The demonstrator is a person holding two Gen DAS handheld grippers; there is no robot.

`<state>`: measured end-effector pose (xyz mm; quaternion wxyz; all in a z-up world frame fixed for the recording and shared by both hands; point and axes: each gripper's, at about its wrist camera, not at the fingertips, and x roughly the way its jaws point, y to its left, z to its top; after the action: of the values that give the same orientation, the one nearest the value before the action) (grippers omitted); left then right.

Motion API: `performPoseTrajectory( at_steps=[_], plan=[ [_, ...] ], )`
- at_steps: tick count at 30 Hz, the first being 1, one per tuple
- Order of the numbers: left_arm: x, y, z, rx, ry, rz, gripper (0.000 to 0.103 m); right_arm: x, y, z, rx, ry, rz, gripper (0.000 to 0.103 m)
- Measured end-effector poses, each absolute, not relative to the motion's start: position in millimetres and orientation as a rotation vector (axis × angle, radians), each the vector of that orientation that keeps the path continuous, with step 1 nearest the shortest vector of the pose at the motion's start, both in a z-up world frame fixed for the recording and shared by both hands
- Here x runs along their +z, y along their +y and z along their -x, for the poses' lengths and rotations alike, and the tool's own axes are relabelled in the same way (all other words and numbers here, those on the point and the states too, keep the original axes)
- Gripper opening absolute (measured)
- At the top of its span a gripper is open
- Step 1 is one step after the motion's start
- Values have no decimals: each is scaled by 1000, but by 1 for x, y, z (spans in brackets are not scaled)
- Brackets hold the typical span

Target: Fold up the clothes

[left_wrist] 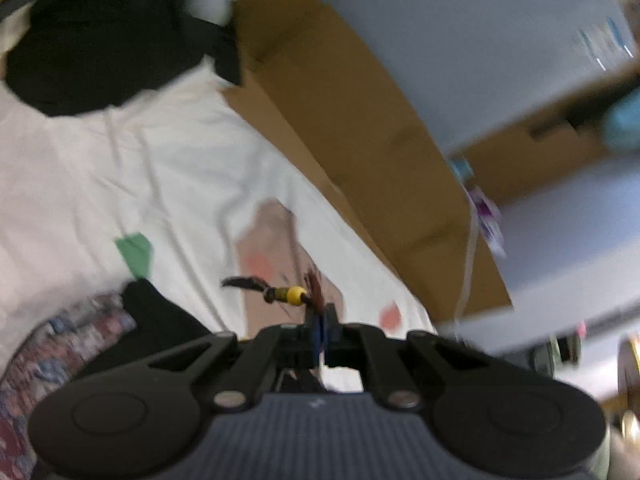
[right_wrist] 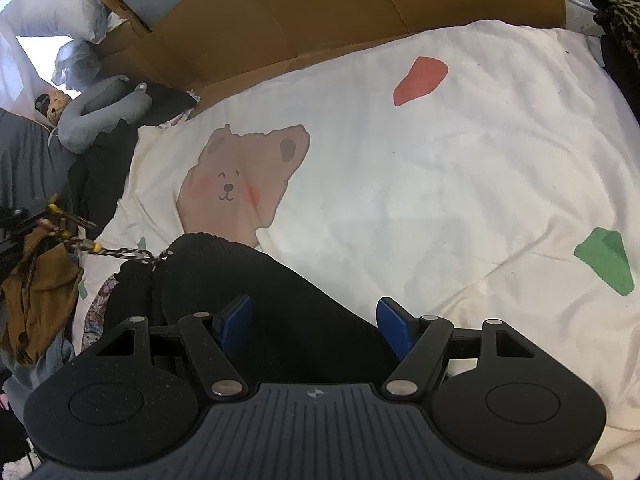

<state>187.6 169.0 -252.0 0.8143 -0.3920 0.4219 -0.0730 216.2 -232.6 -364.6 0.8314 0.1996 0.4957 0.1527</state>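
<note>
So this is all on a bed with a cream sheet (right_wrist: 460,184) printed with a bear and red and green blotches, cardboard (right_wrist: 280,20) propped along the top of the frame. The black ribbed garment (right_wrist: 248,280) sits bottom centre in the right wrist view, bunched up, with a braided drawstring (right_wrist: 120,254) running off to the left edge. In the blurry left wrist view the left gripper (left_wrist: 320,322) has its fingers pressed together on that cord, yellow bead (left_wrist: 296,295) just past the tips, so it looks like it's lifting the garment by the string. The right gripper (right_wrist: 314,326) has its blue pads (right_wrist: 394,326) wide apart, straddling the black fabric, not pinching it. Looks like the pick-up-and-spread stage to me. Next move probably needs the right one to clamp an edge so the thing can be stretched flat.
</note>
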Motion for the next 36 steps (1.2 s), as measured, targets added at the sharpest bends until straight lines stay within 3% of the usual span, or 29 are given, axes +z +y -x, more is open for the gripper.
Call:
performPoseTrajectory(
  at_steps=[18,21,23,25,36],
  plan=[
    [-277,106,-139,-408,1163,711,2,-367,-230,-217,322,1049,-417,72],
    [-288,94,-135,-434,1232,674,11,-369,-229,-216,323,1054,-415,72],
    [-289,88,-132,-443,1256,625,33,-370,-228,-216,325,1057,-413,72],
    [-289,85,-130,-443,1274,589,47,-370,-228,-216,325,1056,-412,72],
    [-290,95,-149,-366,1219,554,48,-369,-227,-223,315,1042,-405,72]
  ],
)
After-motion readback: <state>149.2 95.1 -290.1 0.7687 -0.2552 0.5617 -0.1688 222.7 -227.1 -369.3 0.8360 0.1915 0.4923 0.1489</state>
